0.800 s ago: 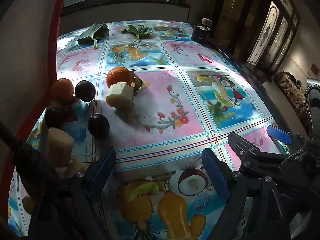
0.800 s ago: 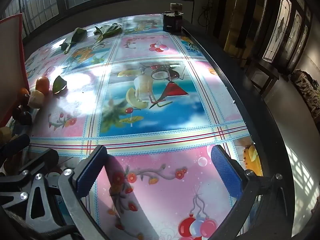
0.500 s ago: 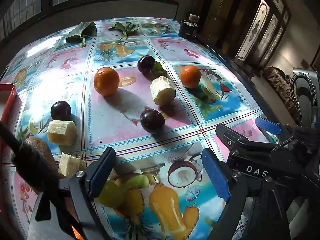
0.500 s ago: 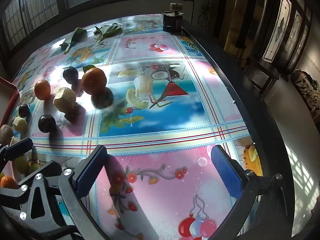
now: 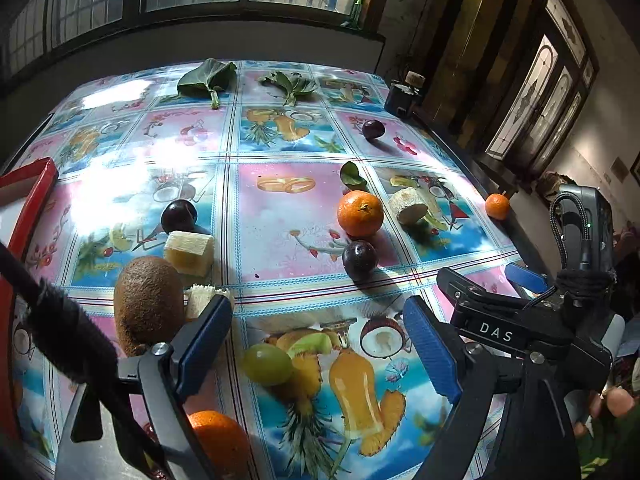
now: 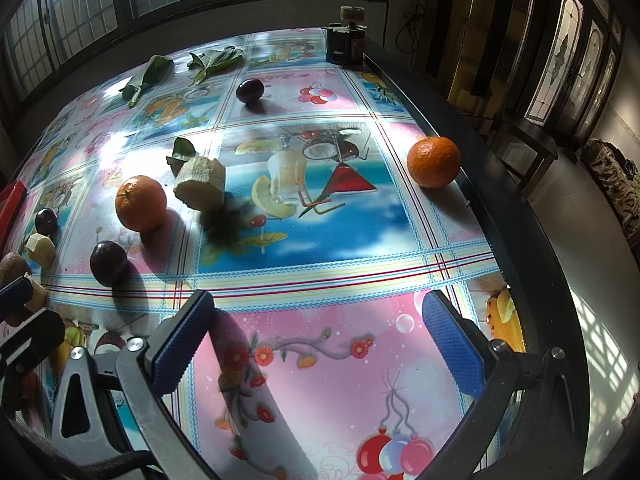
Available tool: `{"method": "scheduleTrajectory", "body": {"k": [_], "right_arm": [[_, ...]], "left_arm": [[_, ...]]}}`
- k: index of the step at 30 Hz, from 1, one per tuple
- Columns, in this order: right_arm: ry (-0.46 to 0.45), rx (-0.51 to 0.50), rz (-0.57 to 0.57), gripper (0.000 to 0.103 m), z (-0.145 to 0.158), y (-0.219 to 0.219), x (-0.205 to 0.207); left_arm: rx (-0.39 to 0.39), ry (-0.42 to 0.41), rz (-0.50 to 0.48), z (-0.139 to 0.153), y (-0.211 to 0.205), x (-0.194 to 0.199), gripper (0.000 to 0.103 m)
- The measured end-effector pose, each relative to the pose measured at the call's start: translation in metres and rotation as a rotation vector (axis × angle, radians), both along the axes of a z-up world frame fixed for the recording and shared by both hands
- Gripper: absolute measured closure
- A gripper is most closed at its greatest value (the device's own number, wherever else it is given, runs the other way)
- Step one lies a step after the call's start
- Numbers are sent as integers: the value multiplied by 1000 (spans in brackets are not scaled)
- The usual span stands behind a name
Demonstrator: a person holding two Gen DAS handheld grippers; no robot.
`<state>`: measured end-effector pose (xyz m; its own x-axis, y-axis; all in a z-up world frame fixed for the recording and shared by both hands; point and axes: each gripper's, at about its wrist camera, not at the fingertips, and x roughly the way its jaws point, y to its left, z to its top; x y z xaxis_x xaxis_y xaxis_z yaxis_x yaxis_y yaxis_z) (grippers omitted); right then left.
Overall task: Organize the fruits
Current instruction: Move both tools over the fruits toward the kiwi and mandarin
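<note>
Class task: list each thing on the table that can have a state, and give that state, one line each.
Left gripper: open, empty.
Right gripper: open, empty.
Orange at table edge: whole, close to falling.
Middle orange: whole, unpeeled.
Sugarcane piece: peeled, cut short.
Kiwi: whole, unpeeled.
Red tray: open.

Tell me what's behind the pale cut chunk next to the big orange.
A green leaf lies just behind the pale chunk, touching it. The chunk covers the leaf's near edge, so nothing more can be seen there.
</note>
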<state>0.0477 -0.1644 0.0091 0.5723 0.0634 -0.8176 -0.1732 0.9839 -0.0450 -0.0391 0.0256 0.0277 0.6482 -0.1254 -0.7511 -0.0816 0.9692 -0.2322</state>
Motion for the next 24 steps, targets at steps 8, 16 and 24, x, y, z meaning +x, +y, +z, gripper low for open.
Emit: {"method": "scheduleTrajectory", "body": {"k": [8, 16, 24], "right_arm": [[-2, 0, -37, 0, -1, 3, -1], [-36, 12, 6, 4, 26, 11, -30], [44, 448, 151, 3, 56, 32, -86]], "left_arm": [[-212, -61, -78, 43, 15, -49, 15], [-197, -67, 4, 64, 35, -72, 15], [-48, -36, 144, 62, 76, -106, 15]]}}
